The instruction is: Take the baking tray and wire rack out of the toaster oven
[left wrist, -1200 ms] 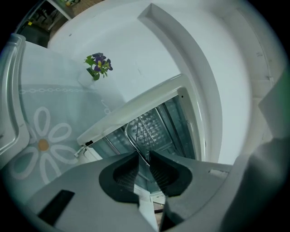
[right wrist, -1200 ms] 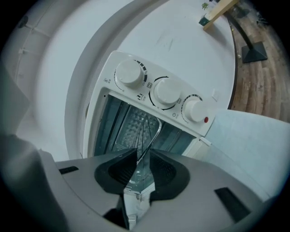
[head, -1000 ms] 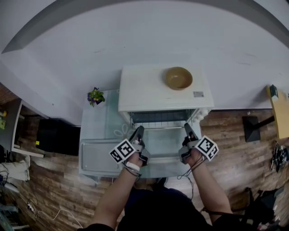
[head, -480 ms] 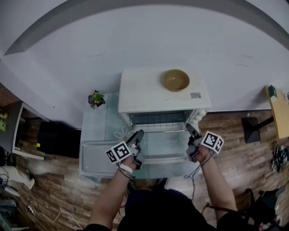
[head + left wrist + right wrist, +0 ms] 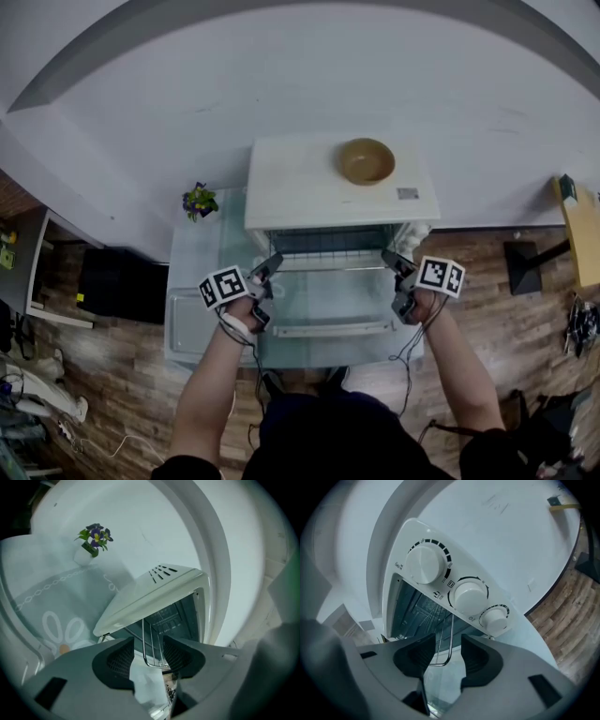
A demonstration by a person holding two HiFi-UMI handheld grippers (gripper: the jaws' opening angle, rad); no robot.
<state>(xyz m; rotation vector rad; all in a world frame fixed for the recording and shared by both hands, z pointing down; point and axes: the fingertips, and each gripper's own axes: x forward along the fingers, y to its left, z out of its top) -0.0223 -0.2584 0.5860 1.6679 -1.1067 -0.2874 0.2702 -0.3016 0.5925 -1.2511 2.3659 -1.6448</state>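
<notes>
1. The left gripper (image 5: 267,265) and right gripper (image 5: 389,262) have moved apart, and the left's jaws have just been opening.
2. The wire rack (image 5: 328,265) (thin silvery bars) sits in the open toaster oven (image 5: 309,187), its near corners between both pairs of spread jaws.
3. A bowl (image 5: 366,161) stands on top.

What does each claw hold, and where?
Nothing held. The left claw, its jaws just opened, and the right claw stand open around the wire rack's front corners.

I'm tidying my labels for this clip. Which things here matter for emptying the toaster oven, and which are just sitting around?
Part of the job: toaster oven, door open; wire rack at its mouth.
Just lying about: bowl on top of the oven; potted flowers on the table.
</notes>
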